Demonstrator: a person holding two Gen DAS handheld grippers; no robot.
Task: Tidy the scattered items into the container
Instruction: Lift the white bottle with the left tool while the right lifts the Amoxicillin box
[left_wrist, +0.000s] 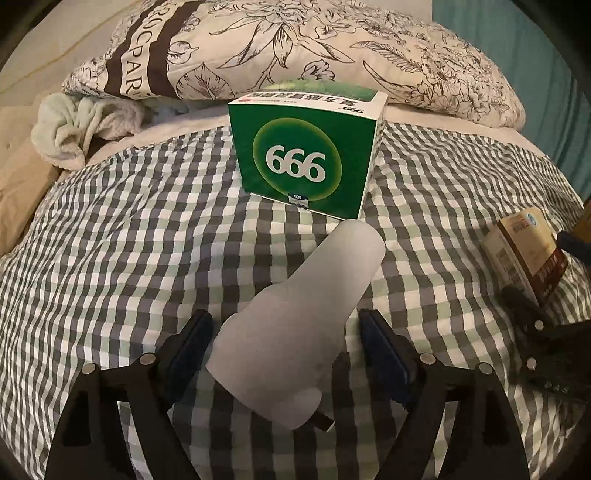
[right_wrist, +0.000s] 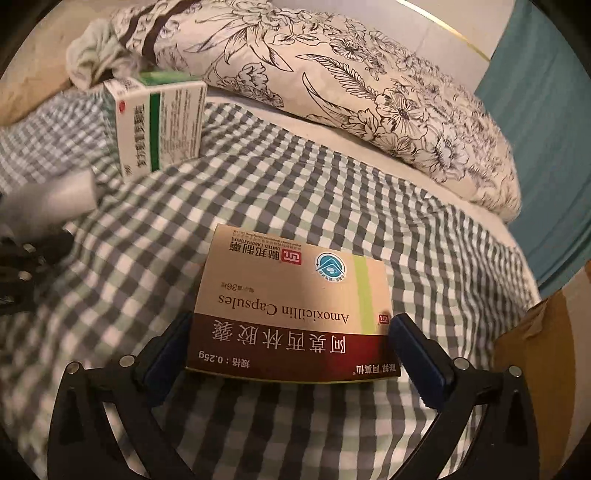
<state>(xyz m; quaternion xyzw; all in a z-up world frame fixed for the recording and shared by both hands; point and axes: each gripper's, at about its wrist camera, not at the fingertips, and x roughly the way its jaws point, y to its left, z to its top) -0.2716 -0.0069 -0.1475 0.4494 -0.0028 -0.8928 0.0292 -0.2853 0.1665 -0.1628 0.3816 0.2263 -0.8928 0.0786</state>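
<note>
Frosted white plastic bottle (left_wrist: 295, 325) lies on the checked bedspread (left_wrist: 110, 258), long axis running from your left gripper (left_wrist: 286, 332) toward the green box (left_wrist: 306, 155). Those pads stand wide, clear of it (nothing gripped). Right of the green box, your right gripper (right_wrist: 291, 343) clamps the amoxicillin box (right_wrist: 295, 302).

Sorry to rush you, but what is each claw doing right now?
Left claw: open, the frosted white bottle lying loose between its pads.
Right claw: shut on the Amoxicillin capsule box.
</note>
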